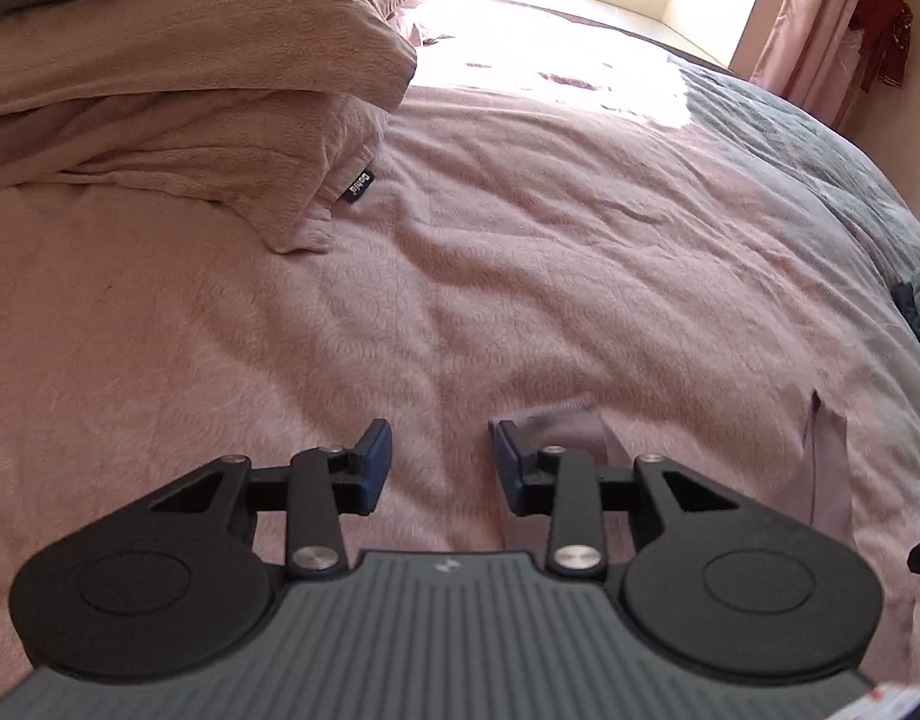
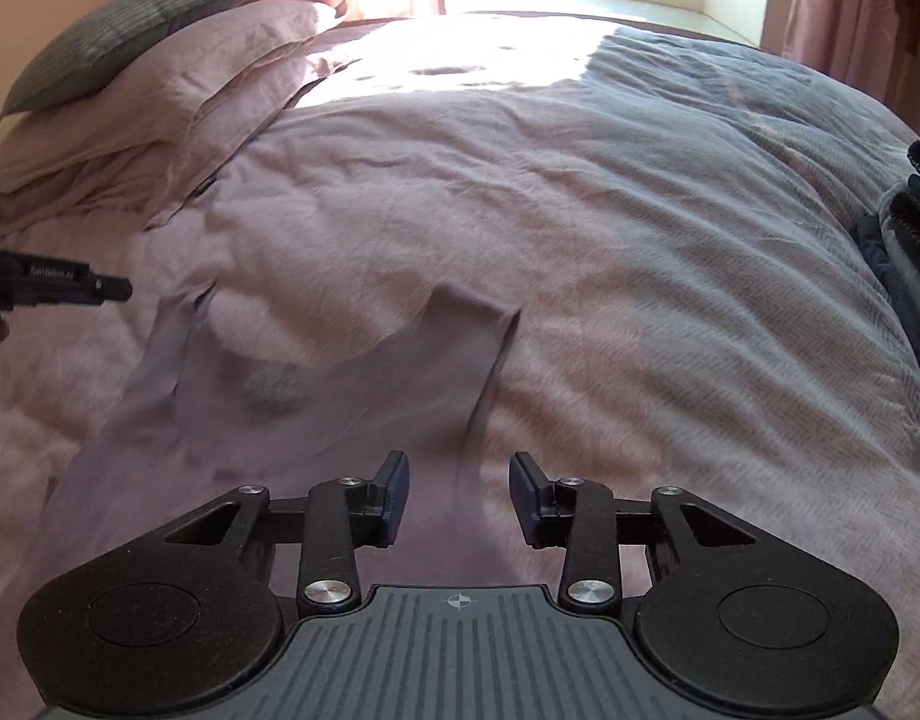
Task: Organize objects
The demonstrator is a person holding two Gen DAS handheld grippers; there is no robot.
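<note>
1. Currently both grippers sit over the bed (image 2: pixel 580 228), near its closest edge, with a lilac sleeveless top (image 2: pixel 339 408) spread flat on the pink cover.
2. Left gripper (image 1: pixel 441 462): jaws apart, nothing pinched. A strap of the top lies just beside and under its right pad; I can't tell whether it touches.
3. Right gripper (image 2: pixel 460 495): jaws apart, empty, hovering over the top's right side seam.
4. From the right wrist view, the left gripper (image 2: pixel 108 289) is at the top's left shoulder strap.
5. Top lies neck toward the pillows (image 2: pixel 177 96) at the headboard end, hem toward the near edge. Wrinkled along the left strap.
6. Stack of dark folded clothes (image 2: pixel 910 228) sits at the bed's right edge.
7. Step, my read: garment laid out and released, fold not started.
8. Next move likely calls for re-pinching thin fabric at two points on one side and folding across, without dragging the cover up with it.
</note>
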